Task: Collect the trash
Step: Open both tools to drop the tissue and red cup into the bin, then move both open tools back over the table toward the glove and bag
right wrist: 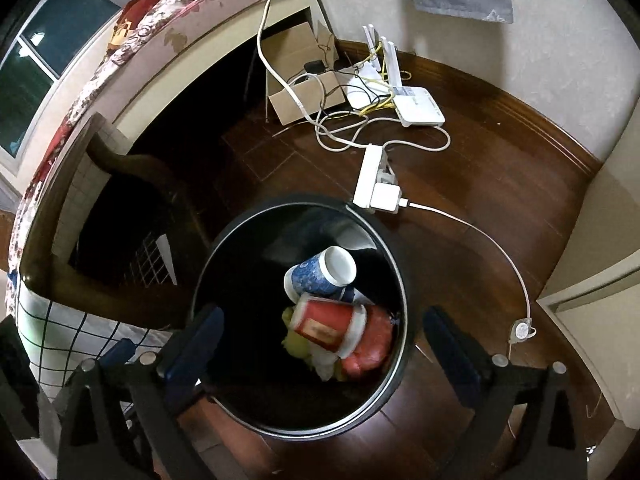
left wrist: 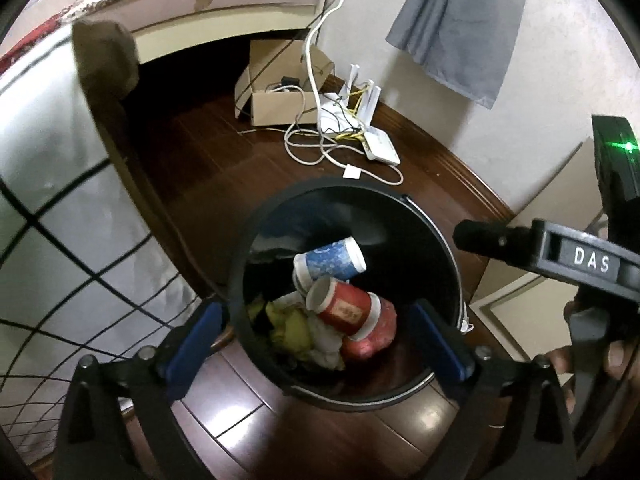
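- Far left, I see a bed edge with a floral cover (right wrist: 132, 44); a checked cloth (left wrist: 60, 208) hangs near left.
- My left gripper (left wrist: 316, 340) hangs above the black bin (left wrist: 436, 240). Its blue-padded fingers (left wrist: 196, 340) stand wide apart with nothing between them; the bin's near rim shows in the gap.
- Inside the bin: a blue paper cup (left wrist: 332, 260) lies on its side toward the far part of the heap, a red paper cup (left wrist: 346, 310) lies on its side just nearer, touching it.
- Under the cups are yellow scraps (left wrist: 288, 328), white crumpled paper (left wrist: 326, 340) and a red wrapper (left wrist: 378, 334).
- My right gripper (right wrist: 320, 344) also sits above the bin, tongs spread wide and empty. In the left wrist view its body shows at right, a hand (left wrist: 560, 360) on its handle.
- Far centre on the dark wood floor (right wrist: 500, 152): an open cardboard box (right wrist: 304, 92), tangled white cables (right wrist: 340, 132), a white router (right wrist: 416, 108).
- A white power strip (right wrist: 374, 180) lies just beyond the bin's far rim; its cable runs to the right.
- Grey cloth (left wrist: 460, 24) hangs on the far wall.
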Demonstrator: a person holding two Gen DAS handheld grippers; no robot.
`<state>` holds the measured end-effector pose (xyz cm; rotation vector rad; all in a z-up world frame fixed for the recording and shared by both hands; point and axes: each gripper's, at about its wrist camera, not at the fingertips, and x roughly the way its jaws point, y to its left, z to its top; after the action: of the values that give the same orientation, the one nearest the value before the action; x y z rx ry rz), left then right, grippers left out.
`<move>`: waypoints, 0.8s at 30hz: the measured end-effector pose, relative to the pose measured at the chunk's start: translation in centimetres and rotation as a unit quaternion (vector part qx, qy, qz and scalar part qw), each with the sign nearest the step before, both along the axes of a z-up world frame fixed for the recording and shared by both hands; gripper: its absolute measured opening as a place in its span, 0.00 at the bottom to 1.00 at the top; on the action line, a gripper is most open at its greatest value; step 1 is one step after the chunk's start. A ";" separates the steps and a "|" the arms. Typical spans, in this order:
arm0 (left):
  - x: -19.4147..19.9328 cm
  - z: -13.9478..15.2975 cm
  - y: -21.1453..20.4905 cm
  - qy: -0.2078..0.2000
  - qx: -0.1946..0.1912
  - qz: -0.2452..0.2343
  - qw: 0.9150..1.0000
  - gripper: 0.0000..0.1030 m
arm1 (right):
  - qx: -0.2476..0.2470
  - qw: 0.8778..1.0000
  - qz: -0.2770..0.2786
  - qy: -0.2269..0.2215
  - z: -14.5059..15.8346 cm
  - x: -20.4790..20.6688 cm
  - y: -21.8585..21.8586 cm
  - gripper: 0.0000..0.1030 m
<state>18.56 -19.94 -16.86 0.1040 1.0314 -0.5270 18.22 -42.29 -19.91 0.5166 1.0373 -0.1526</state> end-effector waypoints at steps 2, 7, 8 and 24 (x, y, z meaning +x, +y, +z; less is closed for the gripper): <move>-0.1 0.2 0.1 -0.001 -0.002 0.000 1.000 0.94 | -0.001 1.000 -0.001 0.001 0.0 -0.1 -0.1 0.99; -0.3 0.7 0.5 -0.008 -0.002 0.002 1.000 0.94 | -0.007 1.000 -0.002 0.000 0.7 -0.6 0.2 0.99; -0.3 0.8 0.5 -0.008 -0.003 0.002 1.000 0.94 | -0.008 1.000 -0.001 0.000 0.8 -0.8 0.3 0.99; -2.3 2.2 3.5 -0.028 -0.001 0.029 0.999 0.99 | -0.041 0.999 0.024 0.001 2.4 -3.3 2.5 0.99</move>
<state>16.29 -16.43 -14.70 0.0870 0.9771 -0.4704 14.92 -39.82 -17.47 0.4162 1.0410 -0.1528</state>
